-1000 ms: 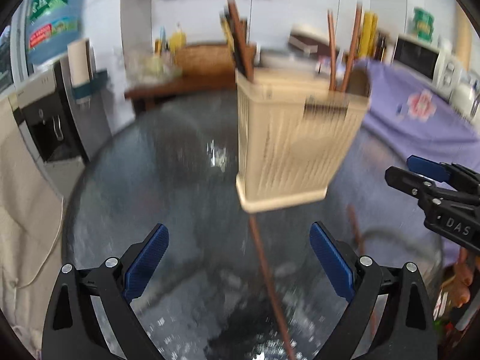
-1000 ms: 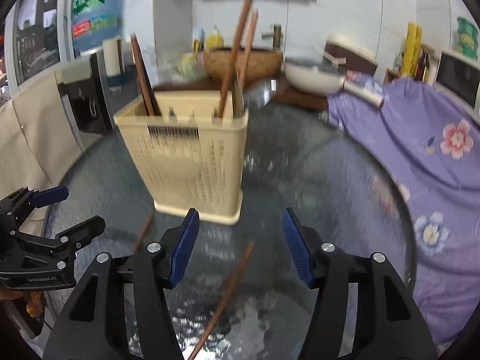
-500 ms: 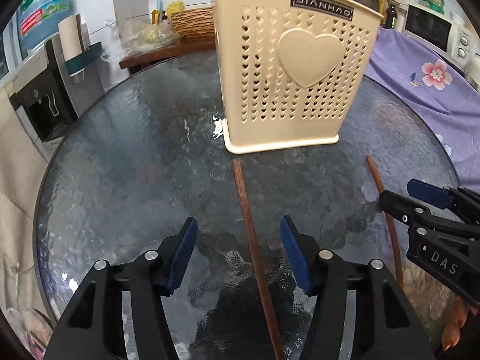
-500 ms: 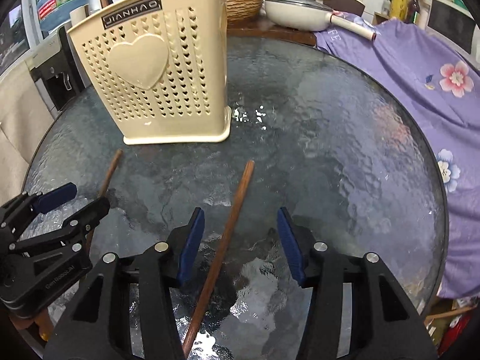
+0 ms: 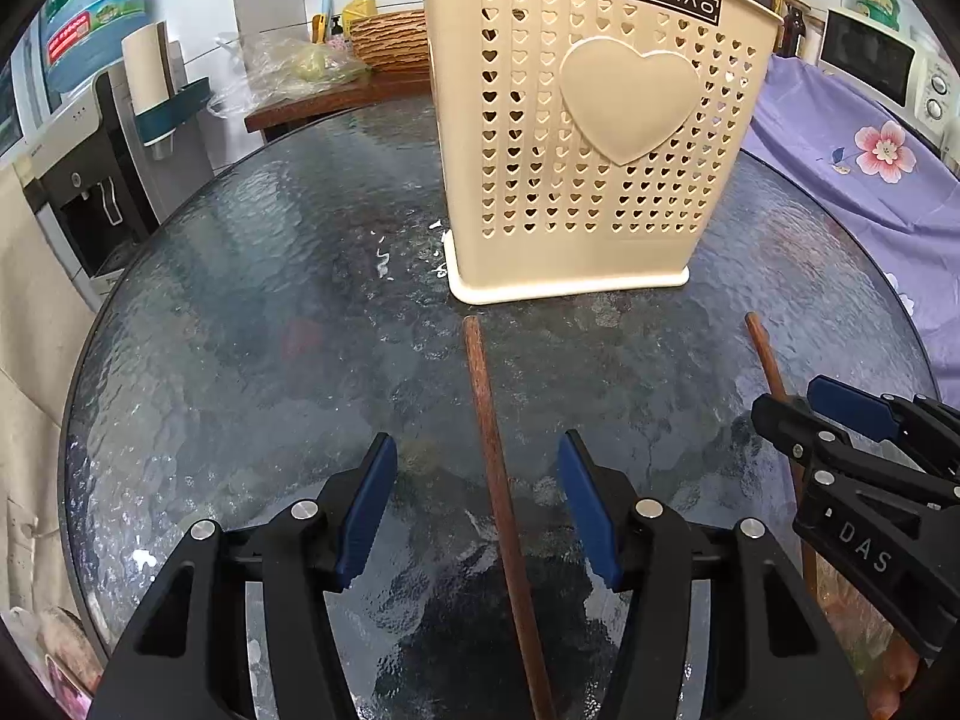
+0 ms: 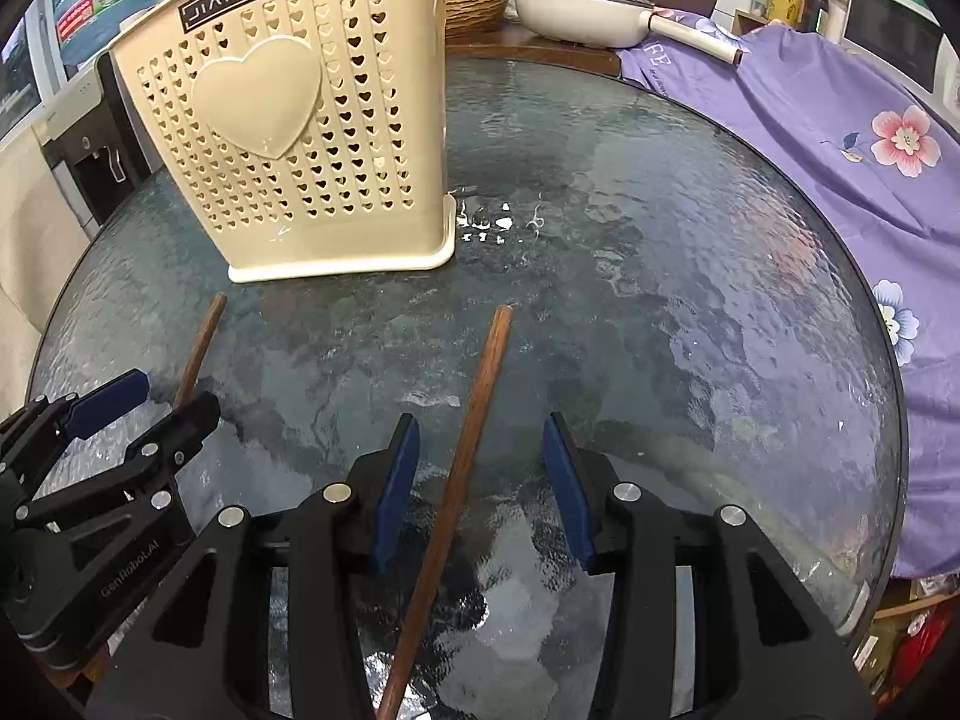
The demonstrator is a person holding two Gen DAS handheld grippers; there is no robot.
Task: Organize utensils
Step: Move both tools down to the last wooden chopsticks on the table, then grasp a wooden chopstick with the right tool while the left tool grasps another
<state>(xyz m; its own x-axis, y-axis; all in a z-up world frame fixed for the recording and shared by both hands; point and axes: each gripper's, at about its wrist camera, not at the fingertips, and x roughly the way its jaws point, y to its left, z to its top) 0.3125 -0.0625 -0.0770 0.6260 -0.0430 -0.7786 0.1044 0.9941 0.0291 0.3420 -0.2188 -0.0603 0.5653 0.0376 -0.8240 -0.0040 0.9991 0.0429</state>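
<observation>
Grippers, your left gripper (image 5: 477,504) and right gripper (image 6: 477,480), have dropped to straddle one brown wooden chopstick (image 5: 501,498) (image 6: 462,468) each; the right is closing, neither gripping, cream perforated holder (image 5: 600,138) at twelve o'clock.

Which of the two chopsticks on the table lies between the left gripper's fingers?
The chopstick pointing at the holder's left corner lies between the left gripper; the other chopstick lies under the right gripper.

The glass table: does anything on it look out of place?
Yes. Two brown chopsticks lie loose on the glass table in front of the cream utensil holder, while other utensils stand inside it. Each lies between open tongs, left and right; the right are closing.
</observation>
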